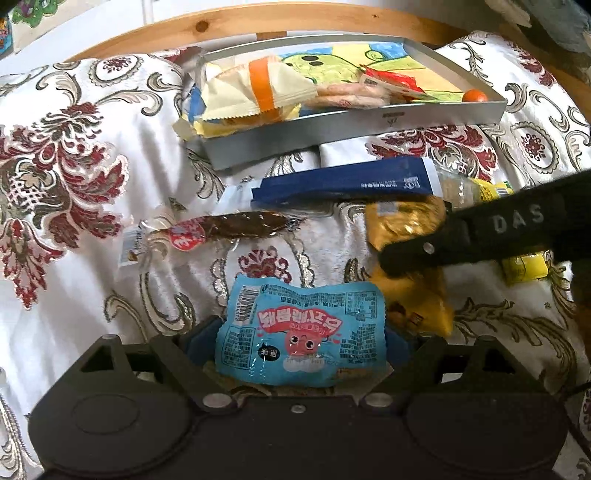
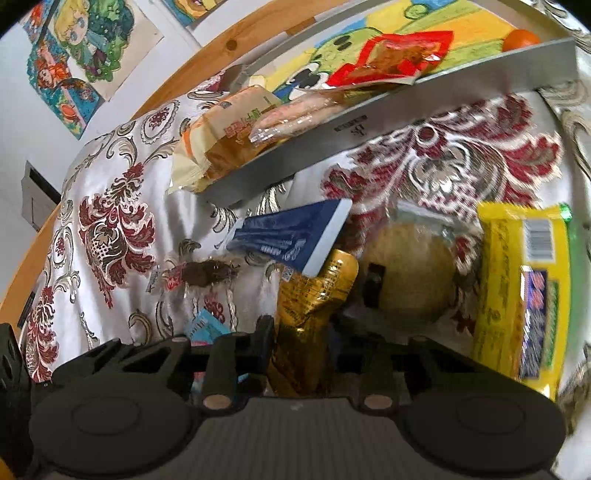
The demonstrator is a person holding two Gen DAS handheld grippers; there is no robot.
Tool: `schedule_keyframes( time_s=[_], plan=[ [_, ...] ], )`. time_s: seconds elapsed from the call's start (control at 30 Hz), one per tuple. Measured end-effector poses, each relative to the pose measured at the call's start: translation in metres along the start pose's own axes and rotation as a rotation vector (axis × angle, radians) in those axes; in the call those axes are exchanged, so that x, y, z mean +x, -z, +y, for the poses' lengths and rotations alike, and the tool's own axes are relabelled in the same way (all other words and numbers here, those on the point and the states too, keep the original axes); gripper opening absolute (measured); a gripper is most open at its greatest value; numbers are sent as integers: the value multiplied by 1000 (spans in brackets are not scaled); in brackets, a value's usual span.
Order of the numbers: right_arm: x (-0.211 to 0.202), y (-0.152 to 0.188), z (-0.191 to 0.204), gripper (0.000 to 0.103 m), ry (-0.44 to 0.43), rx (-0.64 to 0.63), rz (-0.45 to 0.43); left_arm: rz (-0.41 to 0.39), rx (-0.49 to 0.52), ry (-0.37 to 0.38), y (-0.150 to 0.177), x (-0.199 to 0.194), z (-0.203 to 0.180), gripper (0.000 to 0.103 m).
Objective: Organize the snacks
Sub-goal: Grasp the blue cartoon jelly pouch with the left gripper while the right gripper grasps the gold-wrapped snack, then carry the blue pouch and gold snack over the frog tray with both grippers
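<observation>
My left gripper (image 1: 300, 341) is shut on a light-blue snack packet (image 1: 301, 325) with a pink cartoon face, held just above the floral cloth. In the right wrist view my right gripper (image 2: 314, 332) is shut on a gold foil packet (image 2: 314, 291), which stands between the fingers. One black finger of it (image 1: 461, 240) crosses the gold packet (image 1: 402, 218) in the left wrist view. At the back is a grey tray (image 1: 351, 125) (image 2: 369, 125) holding a cream packet with an orange stripe (image 1: 251, 92), pink wafers (image 1: 347, 94), a red packet (image 2: 391, 59) and an orange ball (image 1: 474, 96).
Loose on the cloth (image 1: 74, 166) lie a navy packet (image 1: 343, 184) (image 2: 295, 236), a brown snack in clear wrap (image 1: 236, 225) (image 2: 203, 275), a round biscuit in clear wrap (image 2: 413, 273) and a yellow packet (image 2: 521, 295). A wooden rim (image 1: 221, 22) borders the far side.
</observation>
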State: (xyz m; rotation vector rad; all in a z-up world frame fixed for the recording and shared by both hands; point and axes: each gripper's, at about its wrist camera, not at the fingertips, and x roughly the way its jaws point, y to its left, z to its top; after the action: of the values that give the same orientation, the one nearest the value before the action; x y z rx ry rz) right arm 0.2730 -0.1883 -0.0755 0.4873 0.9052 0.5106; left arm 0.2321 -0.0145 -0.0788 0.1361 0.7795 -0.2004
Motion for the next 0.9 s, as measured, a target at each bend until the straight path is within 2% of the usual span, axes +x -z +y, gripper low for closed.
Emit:
schedule_keyframes(
  time_s=[0.2,0.37,0.47,0.63,0.9],
  plan=[
    [-21,6,3,22,14,48,23,-34,-55,8,-1,-17,6,89],
    [-38,9,9,14,40,20,-1,-92,-95,13,-2,-34,8,89],
    [-44,11,12,14,60,5,-4,-115,-105,9,-2,-41,8,89],
    [-45,17,22,14,67,-79,-7,-151,-116,-6,-1,-51,9,89],
    [-61,23,48,14,152,-271,-102,-237,-139,-24,-4,-62,13,89]
  ],
)
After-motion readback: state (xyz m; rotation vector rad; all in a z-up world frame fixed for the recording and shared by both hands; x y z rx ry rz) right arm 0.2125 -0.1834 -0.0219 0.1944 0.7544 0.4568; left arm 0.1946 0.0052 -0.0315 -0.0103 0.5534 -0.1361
